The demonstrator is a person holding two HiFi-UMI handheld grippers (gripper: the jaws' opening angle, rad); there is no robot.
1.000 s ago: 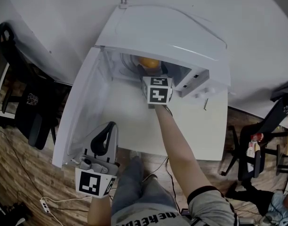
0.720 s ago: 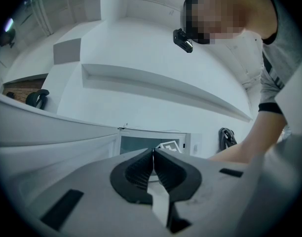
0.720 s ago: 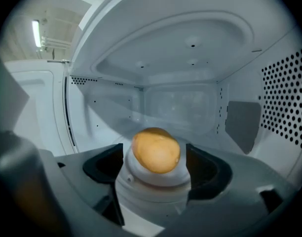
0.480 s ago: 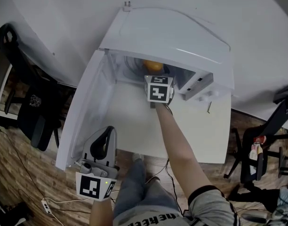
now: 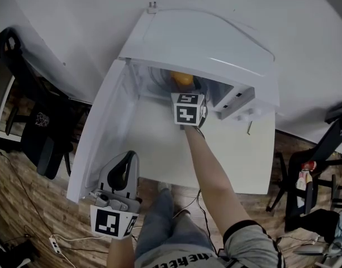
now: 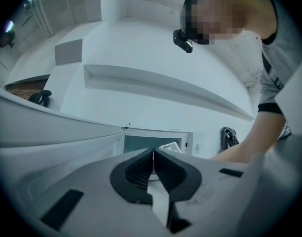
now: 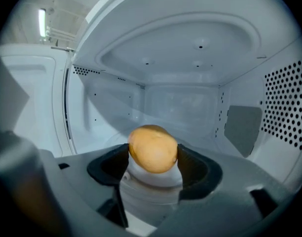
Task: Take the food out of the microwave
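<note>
The white microwave stands open, its door swung out to the left. Inside, an orange-yellow rounded piece of food rests on a white rounded support. My right gripper reaches into the cavity; its marker cube sits at the mouth. Its jaws have just been closing, and both dark pads now lie against the sides of the food. My left gripper hovers by the door's near edge, shut and empty, its jaws pressed together.
The microwave sits on a white table. A perforated wall lines the cavity's right side. Black chairs stand at the left and right. Cables lie on the wooden floor.
Little differs in the head view: the right gripper's cube stays at the microwave's mouth, a touch nearer me. The left gripper keeps its place by the door, still shut.
</note>
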